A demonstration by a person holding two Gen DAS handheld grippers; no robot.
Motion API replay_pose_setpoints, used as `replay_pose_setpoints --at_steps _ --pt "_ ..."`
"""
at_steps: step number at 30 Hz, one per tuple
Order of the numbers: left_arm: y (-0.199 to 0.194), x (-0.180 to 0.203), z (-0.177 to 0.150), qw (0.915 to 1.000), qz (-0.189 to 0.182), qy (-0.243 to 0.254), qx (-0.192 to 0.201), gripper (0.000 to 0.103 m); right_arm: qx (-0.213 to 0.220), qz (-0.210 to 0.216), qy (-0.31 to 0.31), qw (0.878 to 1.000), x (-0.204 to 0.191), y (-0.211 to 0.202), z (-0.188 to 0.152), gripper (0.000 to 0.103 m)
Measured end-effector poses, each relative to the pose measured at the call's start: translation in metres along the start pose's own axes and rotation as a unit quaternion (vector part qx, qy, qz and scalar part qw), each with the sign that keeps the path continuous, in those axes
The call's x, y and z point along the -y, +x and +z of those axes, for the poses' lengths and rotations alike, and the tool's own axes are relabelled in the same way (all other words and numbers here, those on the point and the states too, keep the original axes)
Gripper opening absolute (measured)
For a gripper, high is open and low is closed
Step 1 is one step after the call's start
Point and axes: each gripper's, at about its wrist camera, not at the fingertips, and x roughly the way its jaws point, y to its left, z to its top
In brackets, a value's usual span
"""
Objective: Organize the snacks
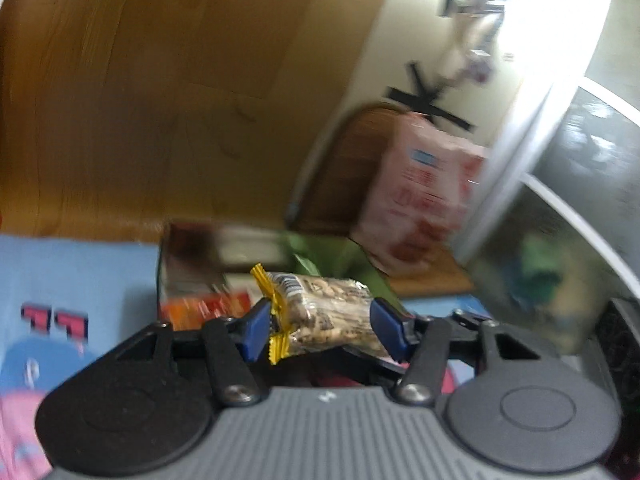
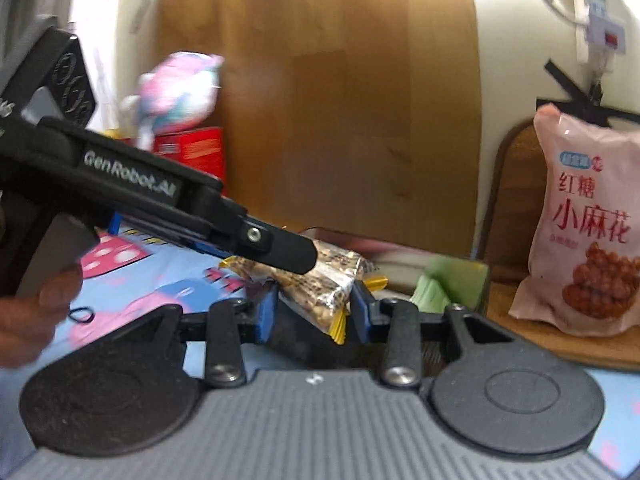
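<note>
My left gripper (image 1: 320,322) is shut on a clear packet of nuts (image 1: 332,312) with yellow crimped ends, its blue pads pressing both sides. My right gripper (image 2: 314,310) is shut on a similar nut packet (image 2: 326,298), held tilted between its blue pads. In the right wrist view the left gripper (image 2: 288,254) reaches in from the left, held by a person's hand (image 2: 32,312). A yellow-ended packet (image 2: 244,268) shows under its black finger, partly hidden. Both packets hang above a blue cartoon-print cloth (image 2: 168,276).
A pink snack bag (image 2: 588,240) leans on a wooden board at the right. A tall brown cardboard panel (image 2: 344,100) stands behind. A green packet (image 2: 448,280), a red box (image 2: 192,152) and a plush toy (image 2: 180,88) lie around. An open box of snacks (image 1: 192,276) sits ahead.
</note>
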Motion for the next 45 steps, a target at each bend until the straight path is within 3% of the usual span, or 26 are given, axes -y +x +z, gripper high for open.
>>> replay_pose_setpoints --at_steps 2,5,9,11,16,19,21,22,23,24,28,34,38,42,45 --pt "0.023 -0.007 0.008 0.9995 0.03 -0.005 0.002 0.06 -0.009 -0.024 -0.002 1.0 0.006 0.023 0.002 0.047" --pt "0.04 -0.011 0.008 0.9976 0.068 -0.004 0.003 0.062 -0.015 -0.044 -0.002 0.999 0.013 0.031 -0.002 0.05" --pt "0.001 -0.013 -0.008 0.9977 0.039 -0.01 0.054 0.062 0.018 -0.023 0.062 0.998 0.034 -0.017 -0.01 0.05" --pt "-0.019 -0.017 -0.022 0.9982 0.011 -0.019 0.056 0.062 0.019 -0.009 0.105 0.994 0.048 -0.047 -0.024 0.05" --pt "-0.011 -0.025 -0.063 0.9969 -0.039 -0.067 -0.015 0.062 -0.053 -0.023 0.171 0.984 0.066 -0.06 -0.07 0.05" --pt "0.021 -0.024 -0.078 0.9928 -0.035 -0.097 -0.061 0.062 -0.09 -0.009 0.208 0.974 0.066 -0.043 -0.083 0.041" --pt "0.039 -0.022 -0.084 0.9903 -0.036 -0.101 -0.088 0.056 -0.099 0.007 0.231 0.968 0.061 -0.035 -0.087 0.036" --pt "0.038 -0.019 -0.086 0.9919 -0.03 -0.094 -0.081 0.054 -0.101 0.017 0.241 0.965 0.058 -0.033 -0.086 0.036" --pt "0.037 -0.016 -0.087 0.9919 -0.032 -0.089 -0.086 0.043 -0.104 0.027 0.249 0.963 0.054 -0.031 -0.084 0.036" --pt "0.034 -0.017 -0.089 0.9908 -0.043 -0.093 -0.089 0.037 -0.106 0.031 0.248 0.962 0.047 -0.028 -0.081 0.033" --pt "-0.004 -0.032 -0.102 0.9922 -0.017 -0.098 -0.075 0.037 -0.119 0.056 0.193 0.972 0.005 -0.022 -0.071 0.033" --pt "-0.071 -0.055 -0.143 0.9896 -0.007 -0.111 -0.091 0.037 -0.127 0.117 0.093 0.981 -0.059 -0.04 -0.081 0.034" --pt "-0.101 -0.04 -0.174 0.9924 -0.011 -0.087 -0.087 0.039 -0.13 0.147 0.083 0.977 -0.074 -0.07 -0.1 0.037" --pt "-0.116 -0.026 -0.193 0.9913 -0.035 -0.086 -0.093 0.042 -0.12 0.144 0.071 0.98 -0.084 -0.104 -0.119 0.037" --pt "-0.12 -0.011 -0.202 0.99 -0.059 -0.079 -0.101 0.047 -0.115 0.145 0.099 0.978 -0.08 -0.122 -0.126 0.037"
